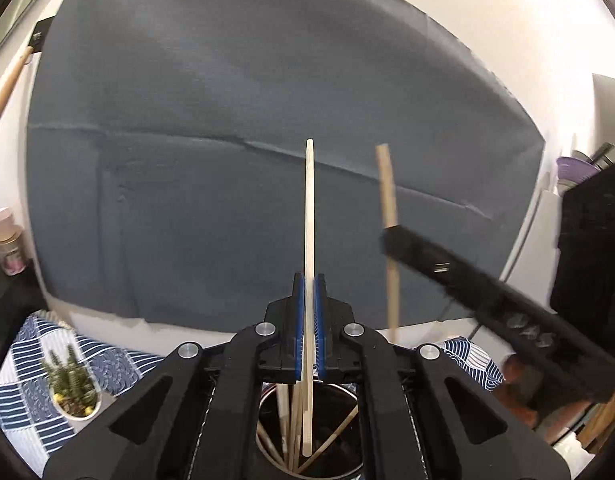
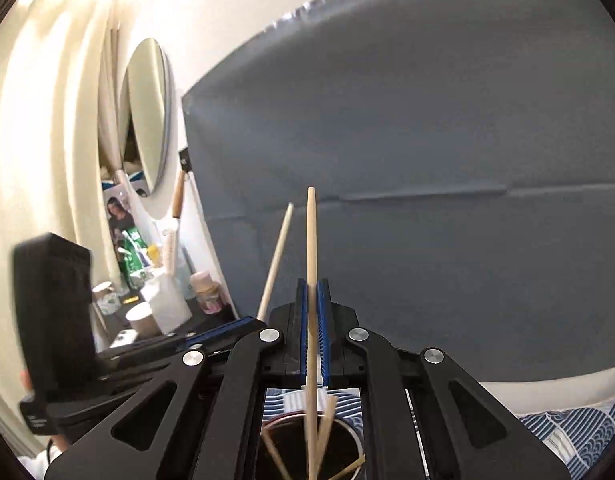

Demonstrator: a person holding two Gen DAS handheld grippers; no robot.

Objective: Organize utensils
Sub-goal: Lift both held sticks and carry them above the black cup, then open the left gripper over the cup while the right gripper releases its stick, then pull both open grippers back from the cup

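Through the left wrist camera I see my left gripper [image 1: 310,280] pinching an upright chopstick [image 1: 310,208] above the holder [image 1: 347,396]; through the right wrist camera, my right gripper [image 2: 313,284] clamps a second chopstick [image 2: 311,240] over the same holder [image 2: 349,432] with loose sticks inside.

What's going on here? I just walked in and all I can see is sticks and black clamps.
A person is sorting chopsticks with two handheld grippers. The left gripper is shut on a pale chopstick, held upright over a dark round holder that already has several sticks leaning in it. The right gripper is shut on another chopstick, also upright above the holder. The holder stands on a blue patterned cloth, next to a small potted plant.
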